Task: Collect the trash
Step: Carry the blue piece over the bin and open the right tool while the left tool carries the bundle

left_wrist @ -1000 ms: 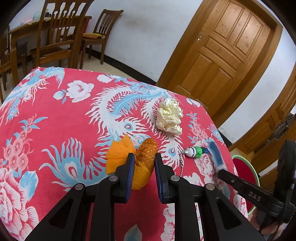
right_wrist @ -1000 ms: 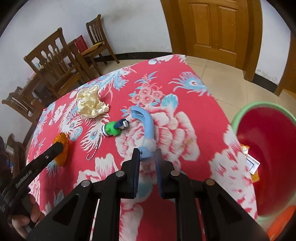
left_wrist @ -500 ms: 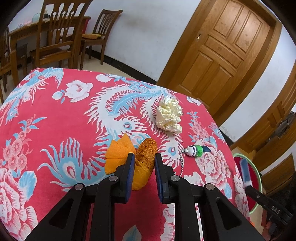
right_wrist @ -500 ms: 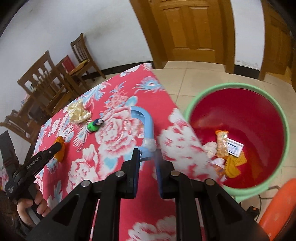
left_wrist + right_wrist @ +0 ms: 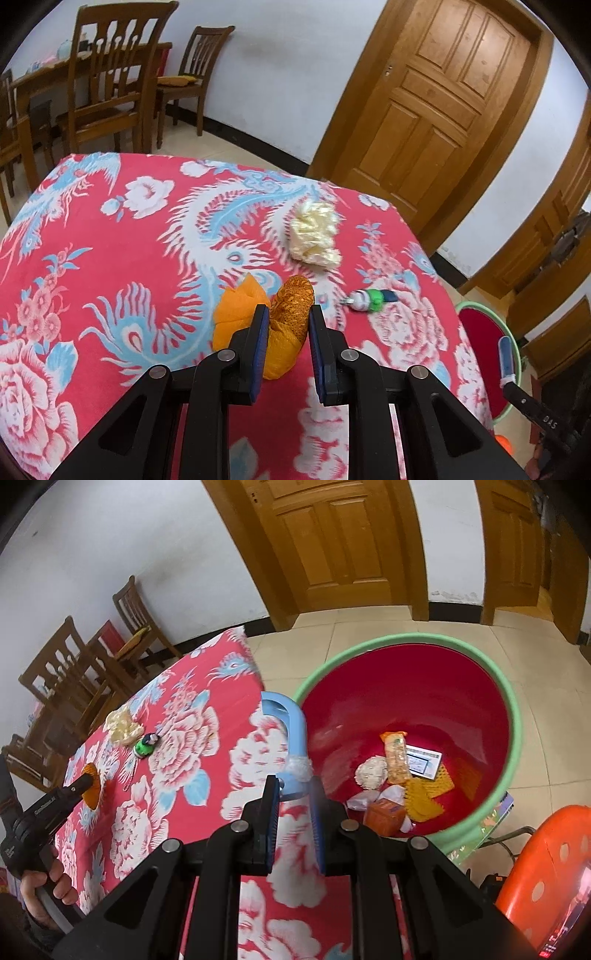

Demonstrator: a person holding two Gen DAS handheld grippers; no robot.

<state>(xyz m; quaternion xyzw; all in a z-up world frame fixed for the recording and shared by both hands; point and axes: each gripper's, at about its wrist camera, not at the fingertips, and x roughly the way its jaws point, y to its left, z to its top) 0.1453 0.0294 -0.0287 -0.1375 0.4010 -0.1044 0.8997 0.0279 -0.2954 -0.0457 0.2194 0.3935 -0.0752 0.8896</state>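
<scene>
My left gripper [image 5: 286,310] is shut on an orange mesh wad [image 5: 291,317] that lies on the red flowered tablecloth [image 5: 110,258]. Beyond it lie a crumpled pale-yellow paper [image 5: 314,234] and a small green-and-white keychain toy [image 5: 367,298]. My right gripper [image 5: 293,781] is shut on a curved blue plastic piece [image 5: 295,727] with white tape at its base. It holds the piece in the air over the table's edge, beside the red bin with a green rim [image 5: 513,716]. The blue piece [image 5: 505,354] also shows at the right of the left wrist view.
The bin holds several wrappers and papers [image 5: 395,760]. An orange plastic stool [image 5: 546,856] stands to the right of the bin. Wooden chairs [image 5: 107,85] stand past the table's far side, and a wooden door [image 5: 436,103] is behind. A hand [image 5: 48,882] grips the left tool.
My right gripper has carried the blue piece from over the middle of the table to the table's edge next to the bin. The left gripper and the orange wad have stayed put.
</scene>
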